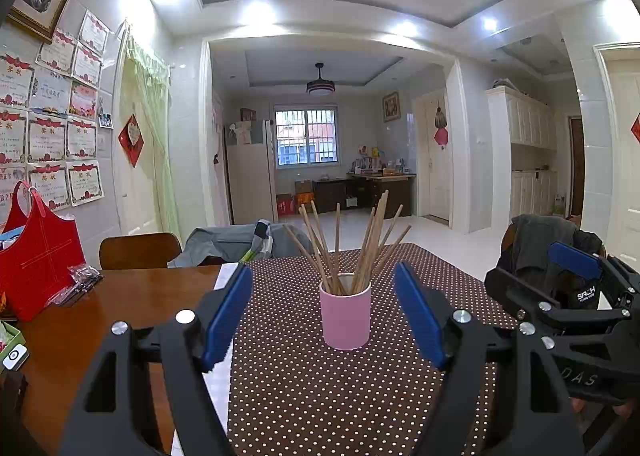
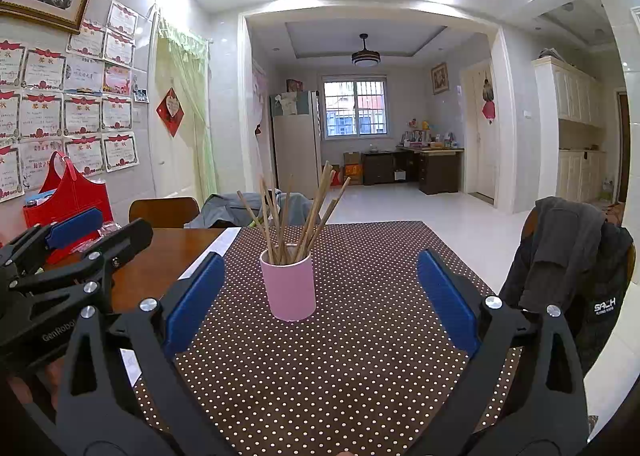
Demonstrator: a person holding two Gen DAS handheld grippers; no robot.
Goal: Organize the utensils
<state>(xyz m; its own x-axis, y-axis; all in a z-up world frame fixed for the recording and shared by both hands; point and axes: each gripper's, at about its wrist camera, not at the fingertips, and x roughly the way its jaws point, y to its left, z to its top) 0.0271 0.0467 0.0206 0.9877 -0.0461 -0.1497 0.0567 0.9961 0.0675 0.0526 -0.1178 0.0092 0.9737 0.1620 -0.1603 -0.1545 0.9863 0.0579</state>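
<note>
A pink cup point(image 1: 345, 312) point(image 2: 289, 285) stands upright on the brown dotted cloth point(image 1: 320, 396) point(image 2: 360, 356), holding several wooden chopsticks point(image 1: 352, 248) point(image 2: 296, 212) that fan out of its top. My left gripper point(image 1: 323, 280) is open, its blue pads point(image 1: 226, 316) on either side of the cup but short of it, nothing between them. My right gripper point(image 2: 318, 266) is open too, empty, with the cup just left of its centre line. Each gripper shows at the edge of the other's view: the right gripper point(image 1: 576, 276), the left gripper point(image 2: 76, 232).
The wooden table point(image 1: 120, 316) point(image 2: 160, 256) carries a red bag point(image 1: 36, 256) point(image 2: 72, 192) and small packets point(image 1: 76, 284) at its left. Chairs stand at the far side point(image 1: 140, 250) point(image 2: 164, 212), one draped with grey clothes point(image 1: 240, 242); a jacket-covered chair point(image 2: 576, 268) is at the right.
</note>
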